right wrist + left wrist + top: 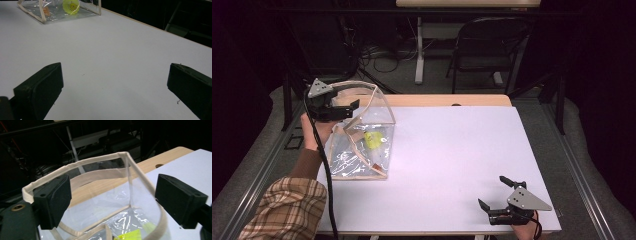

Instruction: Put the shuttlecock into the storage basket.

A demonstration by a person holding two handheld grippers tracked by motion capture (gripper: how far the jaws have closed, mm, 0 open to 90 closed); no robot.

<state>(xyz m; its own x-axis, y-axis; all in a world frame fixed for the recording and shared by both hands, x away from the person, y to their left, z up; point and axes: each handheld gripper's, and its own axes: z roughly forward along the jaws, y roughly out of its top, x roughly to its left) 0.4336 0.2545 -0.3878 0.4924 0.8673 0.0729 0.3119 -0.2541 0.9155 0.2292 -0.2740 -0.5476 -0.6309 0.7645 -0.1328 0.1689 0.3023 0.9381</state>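
Note:
A clear plastic bag (343,159) with beige trim stands on the left of the white table (452,155). Inside it lie a yellow shuttlecock-like object (373,139) and a small orange item (377,163). My left gripper (349,109) hovers at the bag's upper back rim, open. In the left gripper view the beige rim (100,160) runs past both jaws of the left gripper (112,197) without being pinched. My right gripper (493,191) rests open near the table's front right, nothing between its jaws. The right gripper view shows the right gripper (112,85), the bag (42,17) and the yellow object (71,5) far off.
A wooden strip (447,100) borders the table's far edge. Beyond it stand a dark folding chair (487,45) and a white desk leg (419,50), with cables on the floor. A plaid sleeve (287,210) enters at the bottom left.

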